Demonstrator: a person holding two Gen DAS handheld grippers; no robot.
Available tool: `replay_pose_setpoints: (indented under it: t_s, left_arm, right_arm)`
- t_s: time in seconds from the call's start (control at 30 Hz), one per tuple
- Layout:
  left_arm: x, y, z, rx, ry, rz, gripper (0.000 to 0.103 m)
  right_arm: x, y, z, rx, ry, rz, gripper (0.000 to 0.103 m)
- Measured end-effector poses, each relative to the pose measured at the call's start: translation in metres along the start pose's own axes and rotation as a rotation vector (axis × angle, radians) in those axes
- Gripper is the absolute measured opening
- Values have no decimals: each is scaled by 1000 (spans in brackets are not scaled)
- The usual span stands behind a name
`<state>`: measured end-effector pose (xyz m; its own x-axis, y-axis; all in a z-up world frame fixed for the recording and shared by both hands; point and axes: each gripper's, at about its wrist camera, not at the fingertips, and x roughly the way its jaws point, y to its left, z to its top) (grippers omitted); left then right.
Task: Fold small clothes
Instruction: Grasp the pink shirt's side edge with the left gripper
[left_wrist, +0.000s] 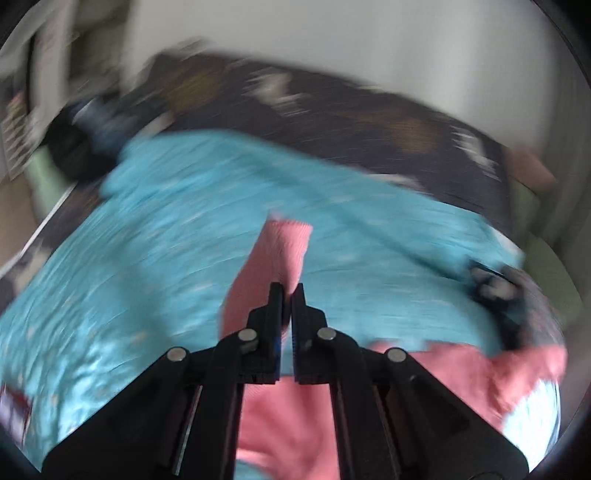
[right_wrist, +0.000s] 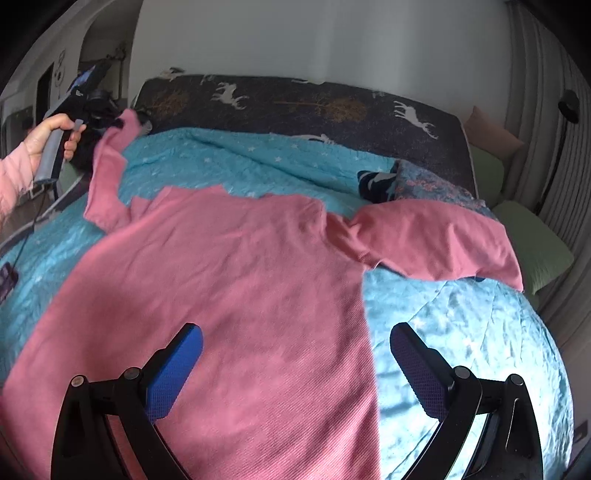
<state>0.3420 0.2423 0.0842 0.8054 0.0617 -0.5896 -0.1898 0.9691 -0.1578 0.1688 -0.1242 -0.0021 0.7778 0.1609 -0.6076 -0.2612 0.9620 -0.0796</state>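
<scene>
A pink long-sleeved top (right_wrist: 236, 280) lies spread across a turquoise quilt (right_wrist: 461, 332) on a bed. In the blurred left wrist view my left gripper (left_wrist: 287, 295) is shut on the end of its left sleeve (left_wrist: 280, 251), which hangs lifted off the quilt. The right wrist view shows that same sleeve (right_wrist: 107, 170) raised at the far left, held by the gripper in a person's hand (right_wrist: 51, 136). My right gripper (right_wrist: 295, 339) stands open over the top's lower body, with nothing between its blue pads (right_wrist: 177, 369). The right sleeve (right_wrist: 436, 240) lies flat, stretched out to the right.
A dark bedcover with white deer (right_wrist: 332, 107) runs along the far side against a white wall. A dark patterned garment (right_wrist: 380, 181) and a floral cloth (right_wrist: 432, 184) lie near the right sleeve. Green pillows (right_wrist: 532, 243) sit at the right edge. Curtains hang on the right.
</scene>
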Motion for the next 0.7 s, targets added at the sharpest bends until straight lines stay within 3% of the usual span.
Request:
replay_pose_setpoints:
  t_s: [0.1, 0.2, 0.27, 0.3, 0.33, 0.4, 0.53, 0.6, 0.7]
  left_arm:
    - [-14, -91, -15, 129, 11, -187, 5]
    - [-22, -166, -44, 259, 90, -397, 6]
    - [-32, -203, -66, 370, 138, -493, 16]
    - [-40, -215, -76, 424, 143, -499, 30]
    - [-46, -220, -81, 457, 138, -489, 44]
    - [-65, -221, -92, 511, 99, -446, 58]
    - [-88, -189, -90, 503, 33, -338, 68]
    - [-96, -152, -94, 472, 0, -210, 75]
    - [-86, -92, -103, 423, 12, -35, 76]
  right_arm:
    - [-4, -25, 12, 104, -19, 17, 103]
    - [-8, -51, 15, 182, -26, -4, 103]
    - [-12, -66, 10, 214, -19, -22, 103]
    - [-13, -73, 7, 225, -13, -23, 103]
    - [-14, -80, 2, 235, -3, -22, 103]
    - [-12, -90, -5, 247, 19, -20, 103]
    - [-2, -105, -9, 295, 53, 49, 103]
    - [4, -106, -2, 306, 53, 124, 103]
    - [26, -99, 21, 300, 77, 272, 102]
